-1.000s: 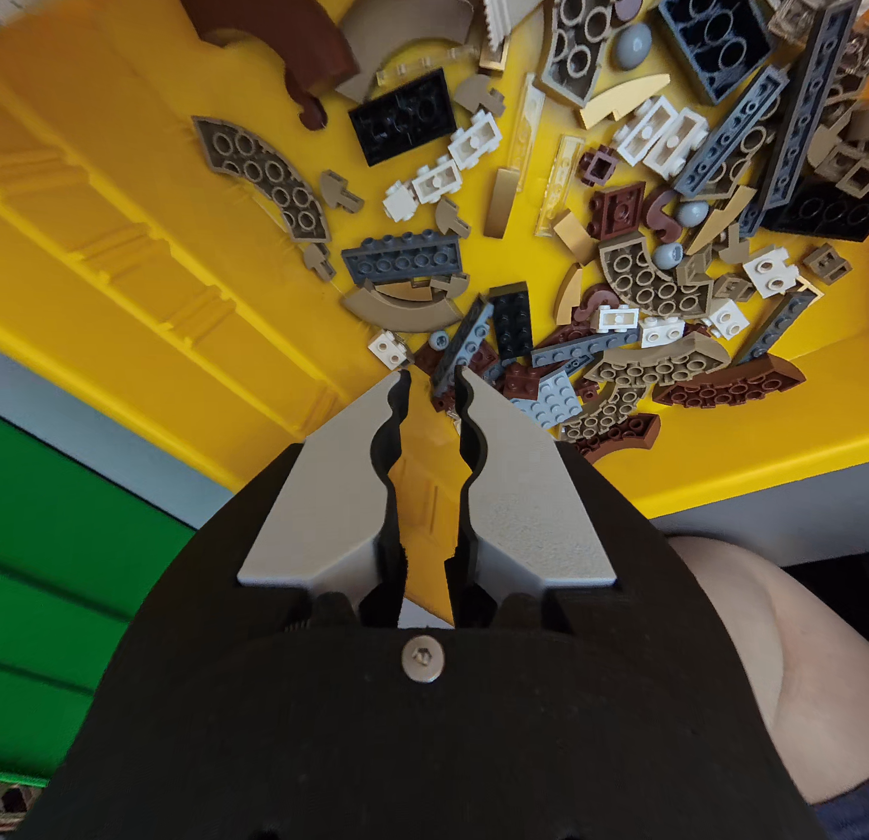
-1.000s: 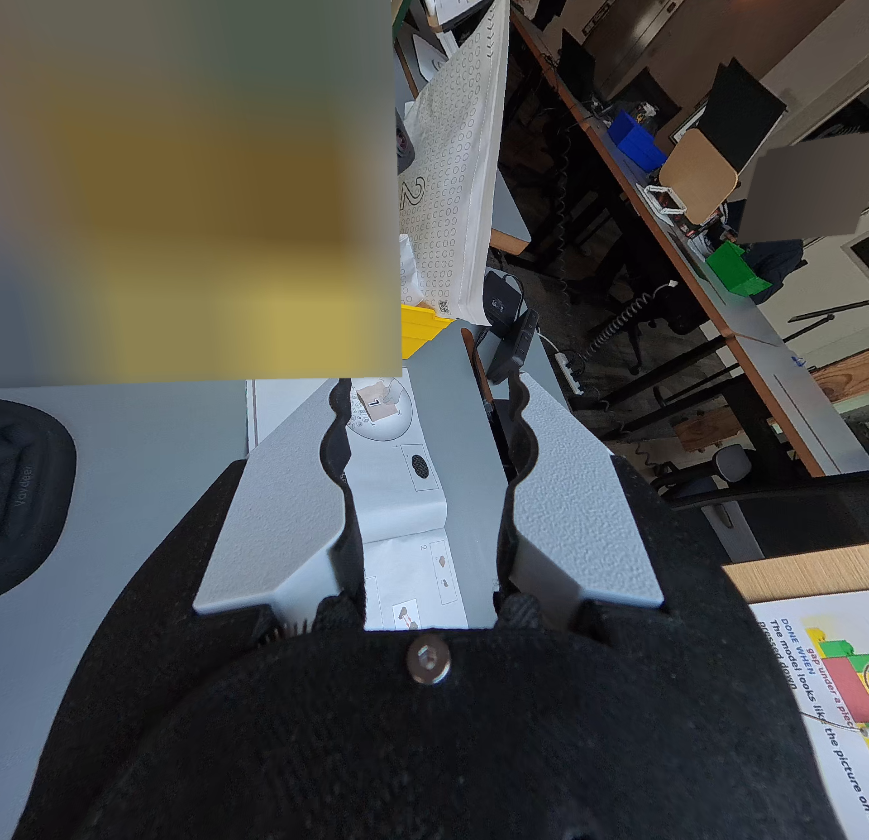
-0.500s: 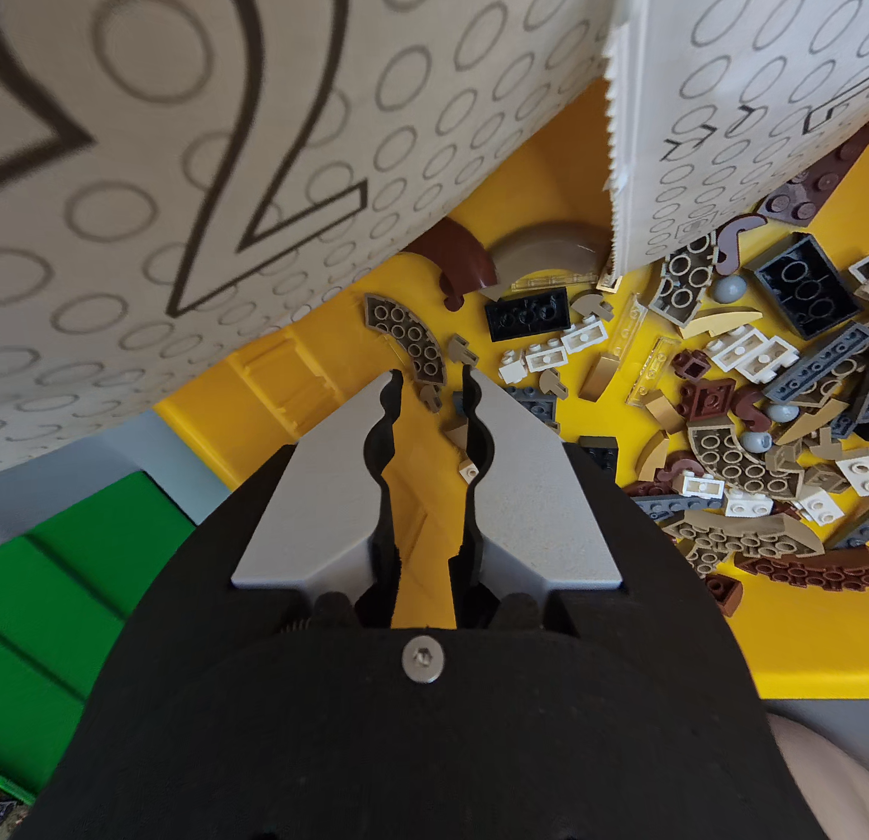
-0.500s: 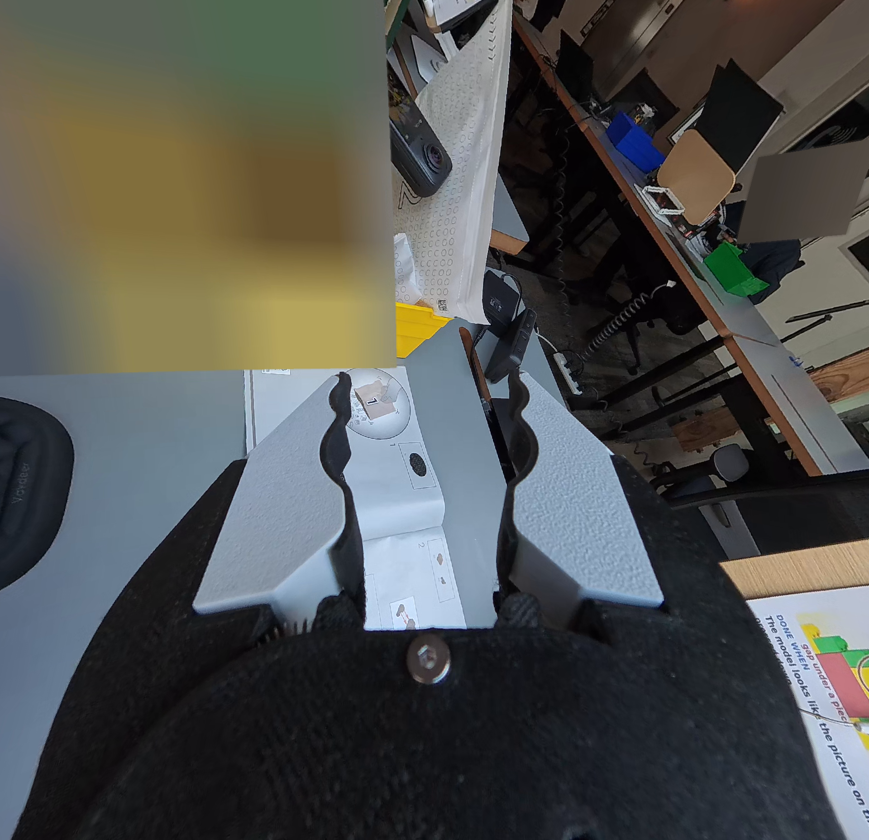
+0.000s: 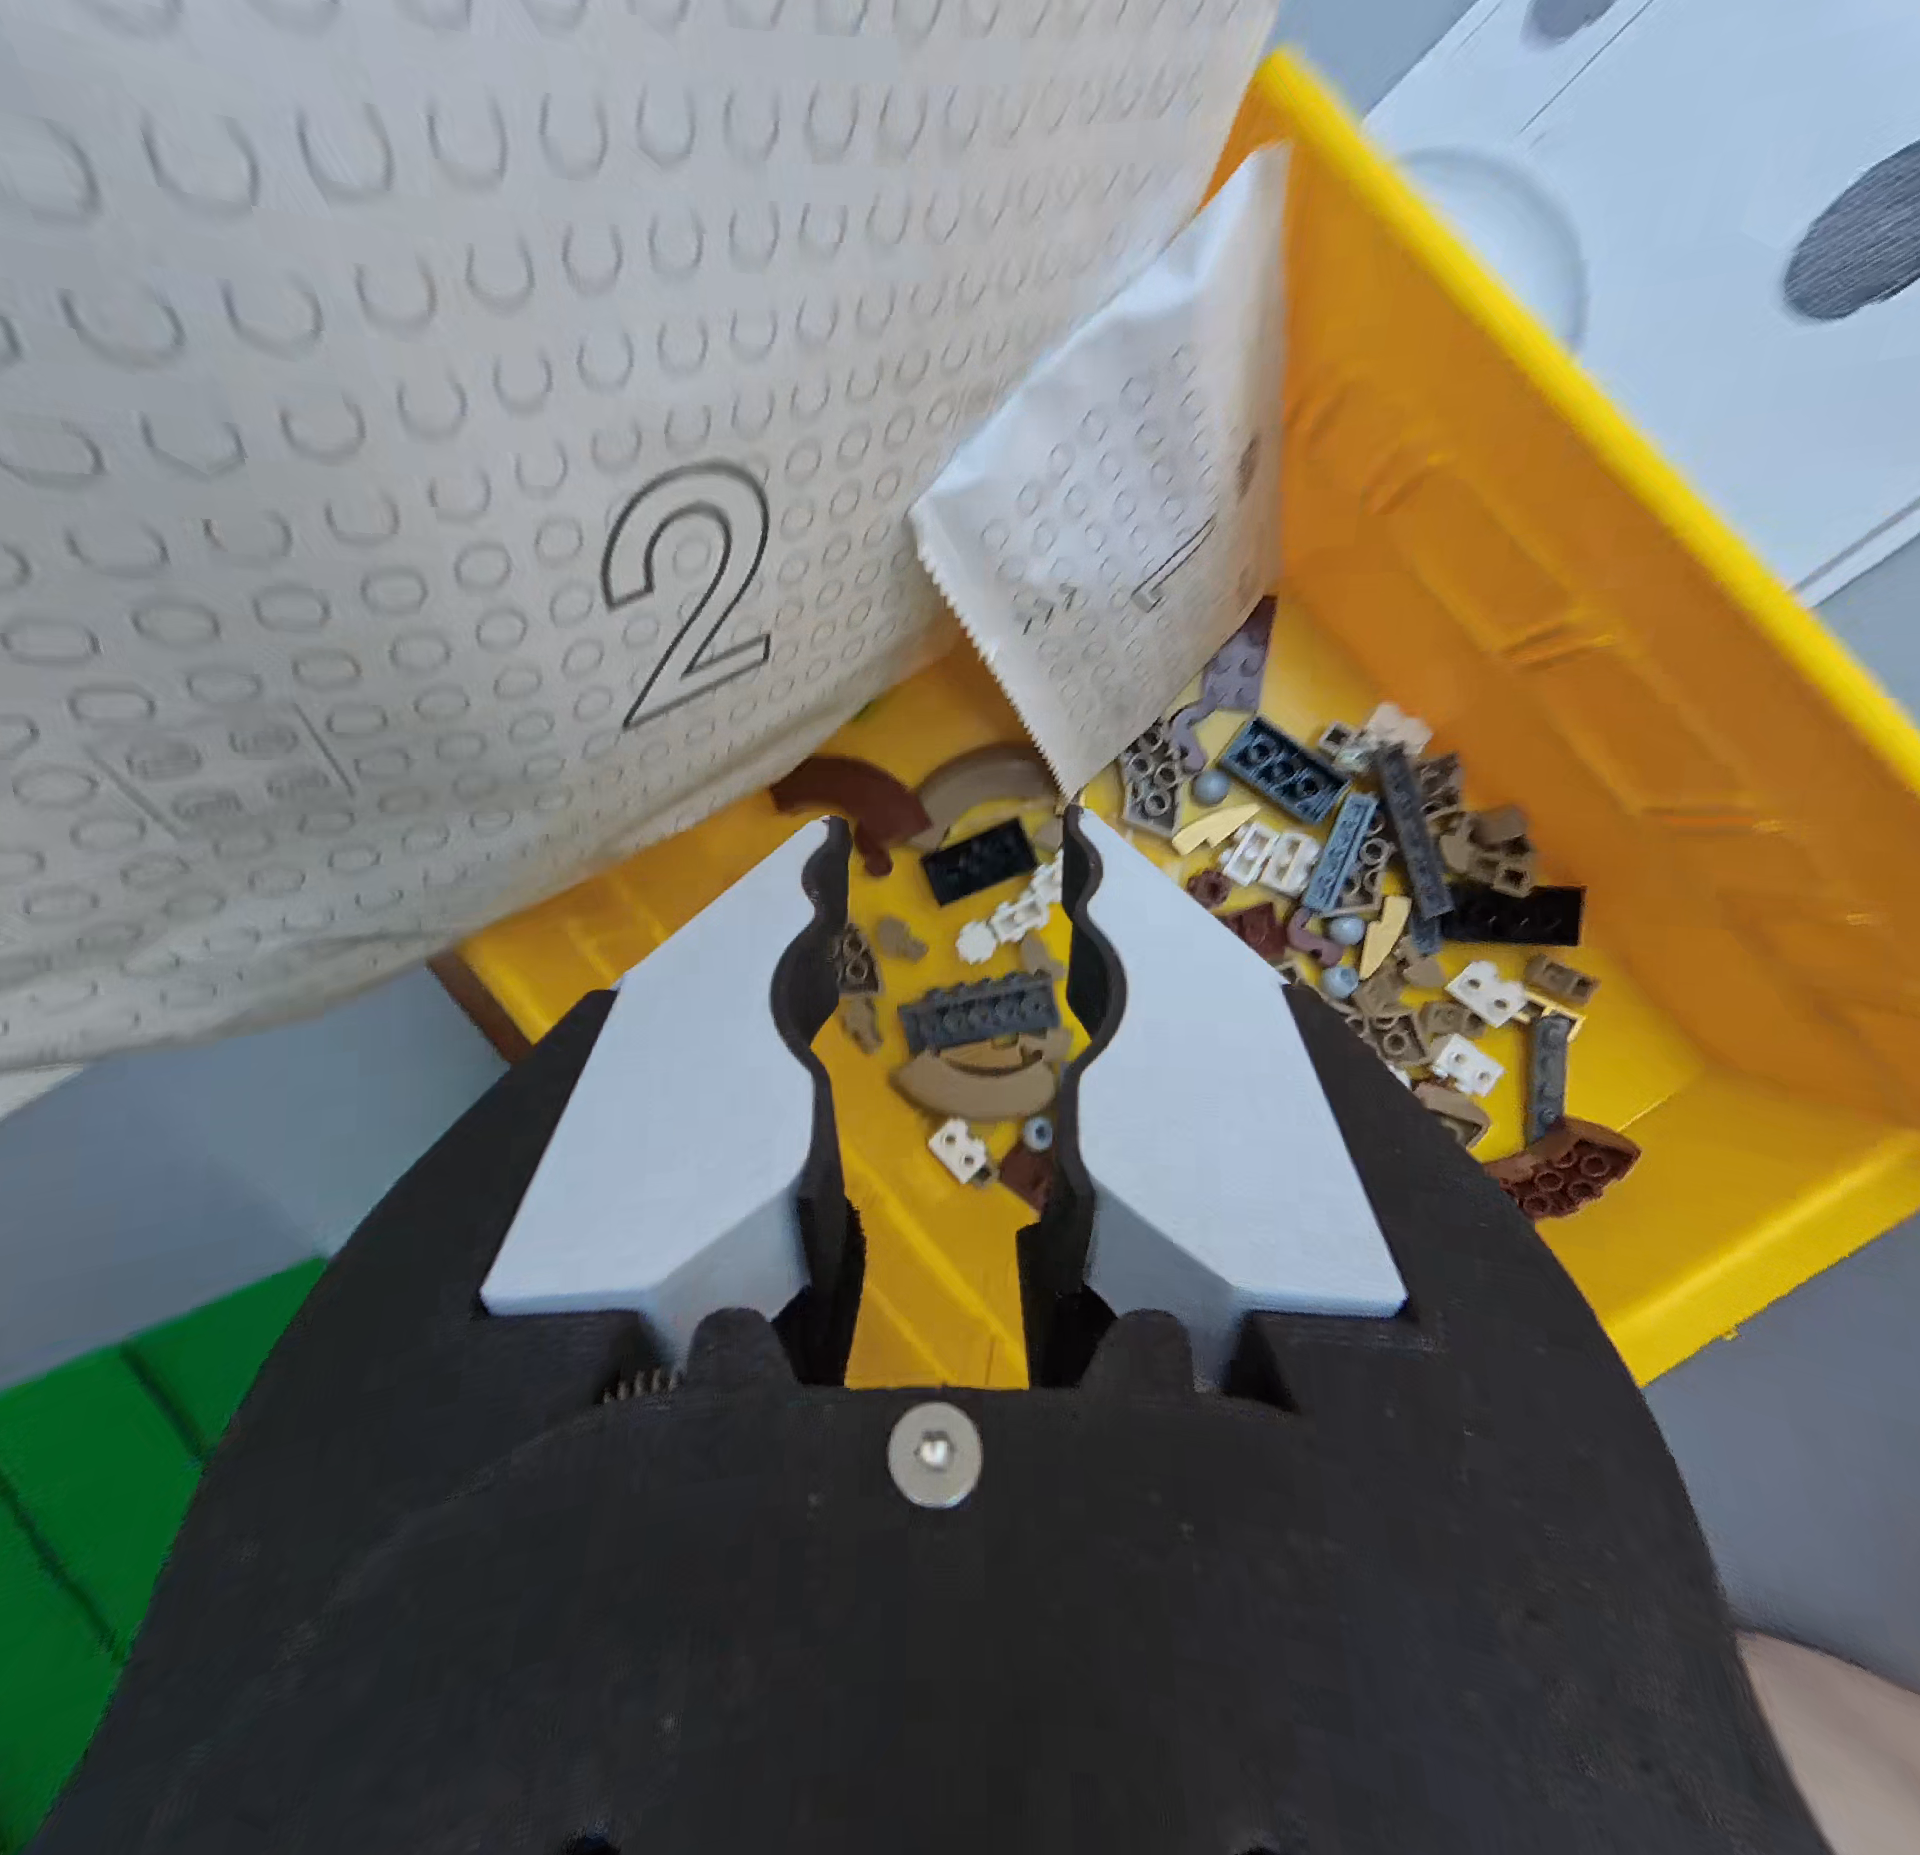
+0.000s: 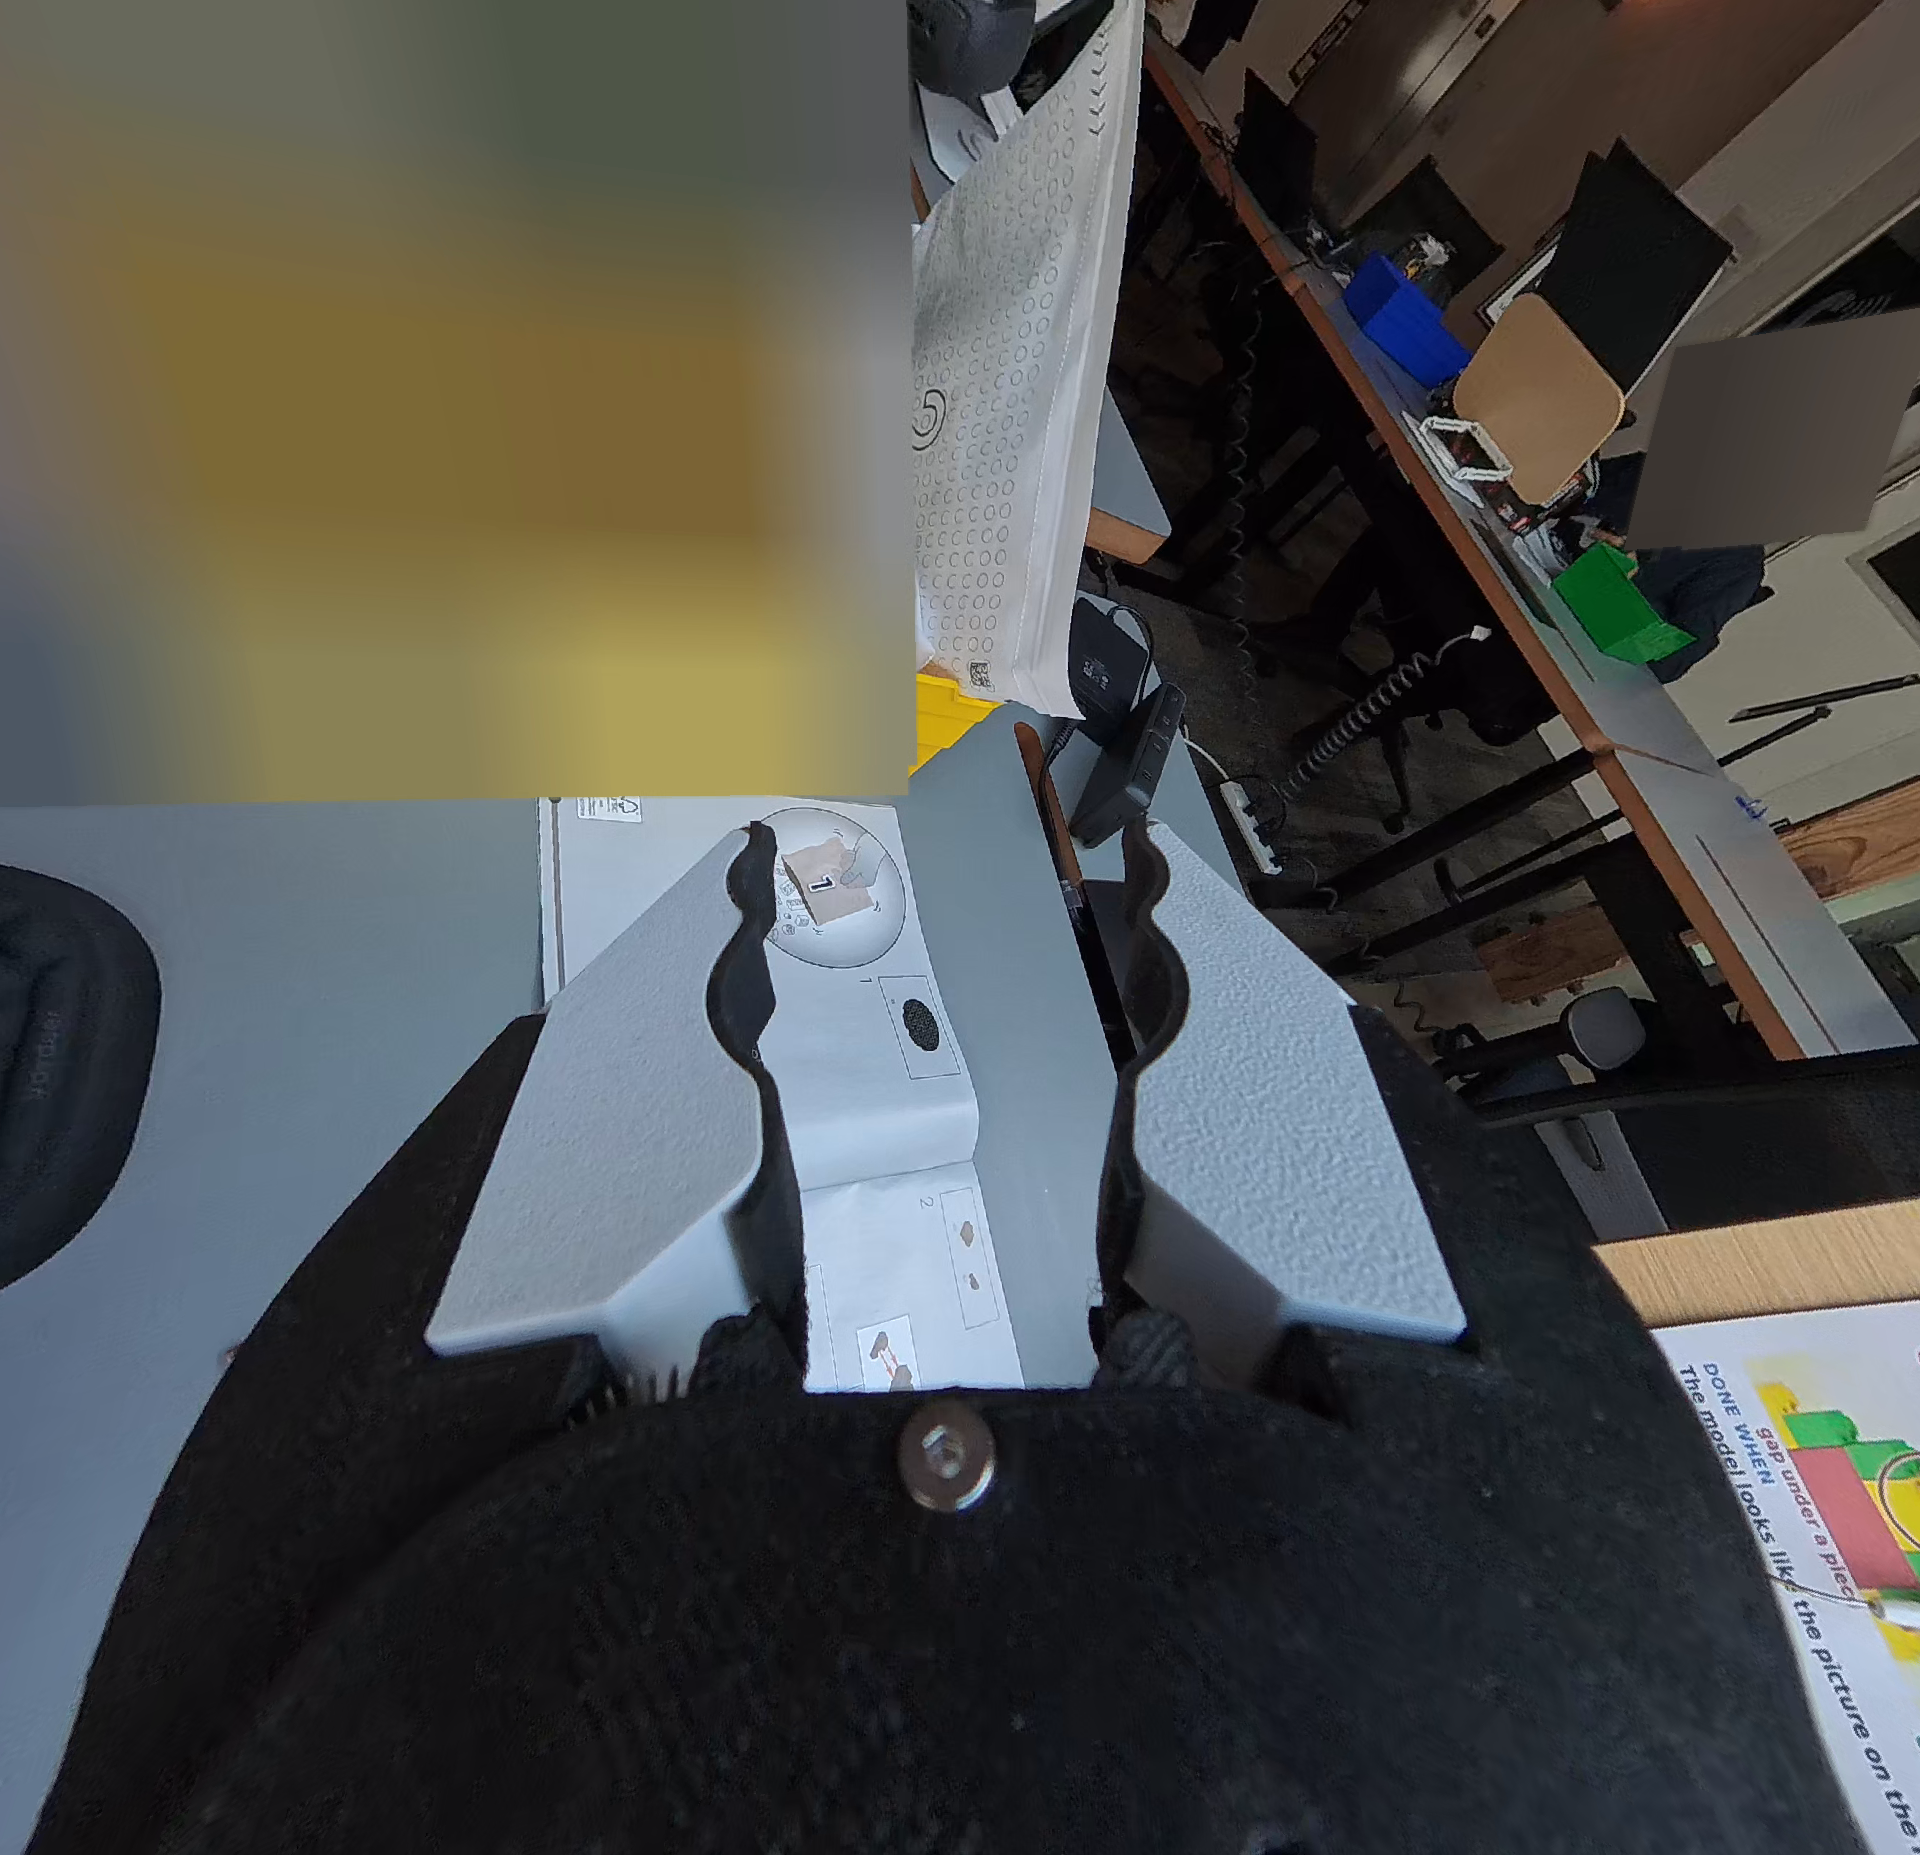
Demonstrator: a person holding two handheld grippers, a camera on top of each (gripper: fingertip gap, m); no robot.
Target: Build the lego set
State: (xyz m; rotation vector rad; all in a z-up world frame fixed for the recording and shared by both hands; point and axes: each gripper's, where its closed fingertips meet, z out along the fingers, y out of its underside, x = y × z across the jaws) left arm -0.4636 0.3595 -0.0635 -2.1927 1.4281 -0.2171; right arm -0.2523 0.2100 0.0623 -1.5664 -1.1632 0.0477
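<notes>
Left gripper (image 5: 945, 834), fingers parted w/ nothing between, hovers over yellow bin (image 5: 1558, 600) of loose lego pieces (image 5: 1351, 901); pieces lie beyond the fingertips. White paper bag (image 5: 416, 351) overhangs bin. Right gripper (image 6: 951, 839), fingers wide apart & empty, sits above instruction booklet (image 6: 883, 1078) on grey tabletop (image 6: 312, 974) beside bin.

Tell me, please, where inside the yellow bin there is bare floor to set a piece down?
Bare floor lies in the yellow bin between the brick pile and its far wall. Under the paper bag and between the left gripper fingers it is crowded.
</notes>
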